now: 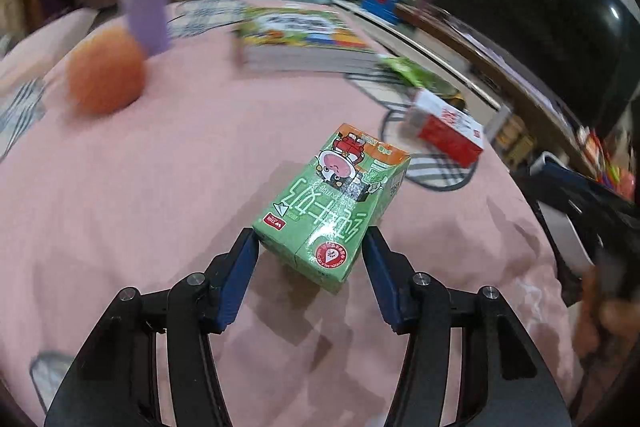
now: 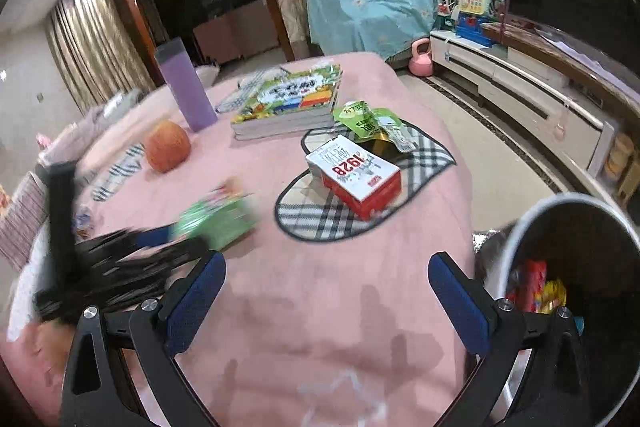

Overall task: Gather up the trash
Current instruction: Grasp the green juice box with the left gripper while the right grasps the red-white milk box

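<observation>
The left gripper (image 1: 310, 247) has its blue-padded jaws on either side of the near end of a green rectangular milk carton with a cartoon print (image 1: 334, 201); the left pad touches a corner, the right pad sits just beside the other edge, so the carton is not visibly clamped. The carton lies flat on the pink cloth-covered table (image 1: 160, 167). The right gripper (image 2: 326, 293) hangs with its jaws spread wide and nothing between them, over bare pink cloth. Just beside it on the right stands a round white-rimmed waste bin (image 2: 520, 227) holding colourful wrappers. Farther off, a red and white carton (image 2: 354, 177) and a crumpled green wrapper (image 2: 368, 121) lie on a plaid mat (image 2: 328, 223). Beyond sit stacked picture books (image 2: 288, 107), an orange ball (image 2: 167, 146) and a tall purple bottle (image 2: 186, 87).
</observation>
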`<move>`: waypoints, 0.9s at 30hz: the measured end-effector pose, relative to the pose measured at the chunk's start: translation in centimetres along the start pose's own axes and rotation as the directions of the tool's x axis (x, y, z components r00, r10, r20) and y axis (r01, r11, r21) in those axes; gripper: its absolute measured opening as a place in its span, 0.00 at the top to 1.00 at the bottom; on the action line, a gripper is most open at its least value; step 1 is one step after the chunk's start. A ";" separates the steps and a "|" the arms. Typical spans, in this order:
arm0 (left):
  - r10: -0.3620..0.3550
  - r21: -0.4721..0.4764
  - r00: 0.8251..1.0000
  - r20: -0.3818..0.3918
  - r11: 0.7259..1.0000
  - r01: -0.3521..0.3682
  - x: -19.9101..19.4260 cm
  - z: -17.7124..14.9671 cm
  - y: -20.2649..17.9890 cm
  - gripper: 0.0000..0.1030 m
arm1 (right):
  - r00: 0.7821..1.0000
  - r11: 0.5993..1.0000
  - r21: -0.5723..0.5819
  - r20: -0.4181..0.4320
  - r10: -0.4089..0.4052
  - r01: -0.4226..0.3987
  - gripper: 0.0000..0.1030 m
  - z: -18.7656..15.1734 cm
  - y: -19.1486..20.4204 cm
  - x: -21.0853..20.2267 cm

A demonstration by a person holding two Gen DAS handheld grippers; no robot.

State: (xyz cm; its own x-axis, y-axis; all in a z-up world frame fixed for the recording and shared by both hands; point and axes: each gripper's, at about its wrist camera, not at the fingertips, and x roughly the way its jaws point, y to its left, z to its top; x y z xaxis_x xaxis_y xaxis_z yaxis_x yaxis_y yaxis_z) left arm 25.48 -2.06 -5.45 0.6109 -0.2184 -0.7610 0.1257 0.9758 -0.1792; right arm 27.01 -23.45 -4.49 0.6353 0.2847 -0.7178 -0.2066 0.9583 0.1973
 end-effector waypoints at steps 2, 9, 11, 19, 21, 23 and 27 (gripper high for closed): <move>0.015 -0.039 1.000 0.005 0.999 -0.015 -0.5 -0.9 0.8 0.48 | 0.999 0.999 -0.027 -0.029 -0.023 0.023 0.02 1.4 0.1 2.2; 0.006 -0.079 1.000 -0.005 0.997 -0.007 -0.8 -2.1 2.0 0.48 | 0.985 0.991 -0.095 -0.135 -0.107 0.094 0.03 4.4 -0.4 8.0; 0.006 -0.078 1.000 -0.005 0.997 -0.006 -0.8 -2.1 2.1 0.47 | 0.979 0.984 -0.134 -0.151 -0.134 0.114 0.04 4.7 -0.3 9.2; -0.010 -0.091 1.000 -0.011 0.996 0.009 -0.8 -2.1 2.1 0.47 | 0.978 0.991 -0.076 -0.173 -0.120 0.108 0.42 3.2 -0.6 8.7; -0.018 -0.091 1.000 -0.017 0.996 0.016 -0.9 -2.2 1.7 0.47 | 0.981 0.996 -0.028 -0.172 -0.086 0.082 0.42 2.1 -0.2 7.1; -0.013 -0.080 1.000 -0.021 0.997 0.011 -1.1 -2.5 1.1 0.47 | 0.982 0.997 0.028 -0.173 -0.071 0.077 0.42 0.5 0.2 5.6; -0.018 -0.065 0.999 -0.030 0.998 0.016 -1.5 -3.2 0.2 0.47 | 0.980 0.989 0.123 -0.191 -0.055 0.080 0.42 -2.4 0.6 3.1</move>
State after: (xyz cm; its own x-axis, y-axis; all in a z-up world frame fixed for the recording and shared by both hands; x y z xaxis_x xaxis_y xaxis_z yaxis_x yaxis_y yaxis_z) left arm 22.10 -1.56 -6.30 0.5851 -0.2359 -0.7759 0.0841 0.9693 -0.2312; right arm 27.08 -22.04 -8.19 0.4917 0.2220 -0.8420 -0.0623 0.9734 0.2203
